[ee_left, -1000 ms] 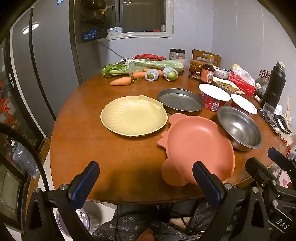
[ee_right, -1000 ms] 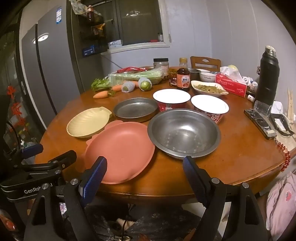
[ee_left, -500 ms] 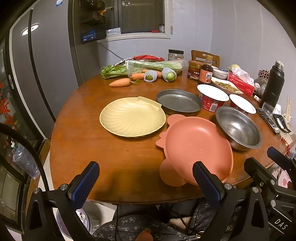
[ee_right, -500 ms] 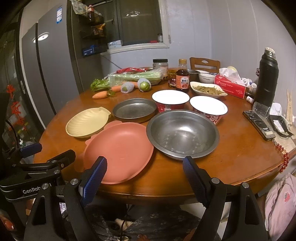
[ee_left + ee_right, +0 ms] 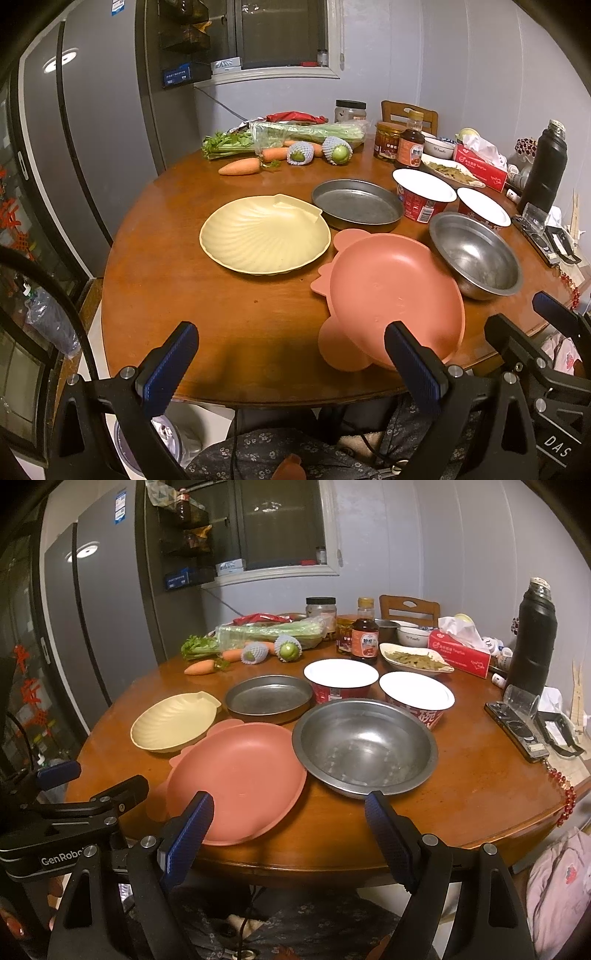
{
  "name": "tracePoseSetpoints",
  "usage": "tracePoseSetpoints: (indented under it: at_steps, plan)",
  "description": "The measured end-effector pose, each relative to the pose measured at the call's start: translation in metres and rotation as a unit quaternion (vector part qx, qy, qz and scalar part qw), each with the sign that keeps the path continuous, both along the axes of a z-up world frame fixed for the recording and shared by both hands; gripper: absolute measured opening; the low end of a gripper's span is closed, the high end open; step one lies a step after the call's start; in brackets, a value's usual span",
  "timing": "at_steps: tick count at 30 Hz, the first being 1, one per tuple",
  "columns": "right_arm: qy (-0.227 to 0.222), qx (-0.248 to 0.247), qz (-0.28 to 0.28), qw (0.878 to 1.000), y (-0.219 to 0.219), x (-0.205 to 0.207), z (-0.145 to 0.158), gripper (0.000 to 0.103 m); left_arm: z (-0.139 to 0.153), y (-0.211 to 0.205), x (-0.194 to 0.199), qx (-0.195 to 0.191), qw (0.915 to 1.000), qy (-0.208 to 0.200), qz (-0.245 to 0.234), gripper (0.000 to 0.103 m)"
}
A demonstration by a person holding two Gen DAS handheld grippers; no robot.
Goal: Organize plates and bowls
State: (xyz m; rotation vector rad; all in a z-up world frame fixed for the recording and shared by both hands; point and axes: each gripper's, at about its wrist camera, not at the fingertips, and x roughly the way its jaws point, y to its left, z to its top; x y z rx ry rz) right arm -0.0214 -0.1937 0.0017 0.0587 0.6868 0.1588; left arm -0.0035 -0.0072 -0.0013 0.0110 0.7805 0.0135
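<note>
On the round wooden table lie a yellow shell-shaped plate, a pink plate with ears, a shallow metal pan, a steel bowl and two red paper bowls. My left gripper is open and empty at the table's near edge, its right finger in front of the pink plate. My right gripper is open and empty, just before the pink plate and steel bowl.
Carrots, celery and wrapped fruit lie at the table's back. Jars and a sauce bottle, a dish of food, a tissue box, a black flask and small gadgets stand at the right. A fridge stands left.
Both grippers have drifted slightly; the view has shifted a little. Nothing on the table has moved, and both grippers stay open.
</note>
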Motion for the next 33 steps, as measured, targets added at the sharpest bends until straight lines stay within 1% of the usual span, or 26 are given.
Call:
tracePoseSetpoints:
  at_steps: [21, 27, 33]
  plan:
    - [-0.006, -0.004, 0.008, 1.000, 0.004, 0.000, 0.002, 0.085, 0.002, 0.004, 0.000, -0.002, 1.0000, -0.005, 0.004, 0.101]
    - [-0.004, 0.008, 0.018, 1.000, 0.009, 0.010, 0.005, 0.085, 0.001, 0.013, 0.006, -0.007, 0.9999, -0.004, 0.008, 0.101]
    - [-0.007, 0.013, 0.027, 1.000, 0.015, 0.026, 0.010, 0.085, 0.002, 0.033, 0.015, -0.016, 0.9995, -0.003, 0.026, 0.101]
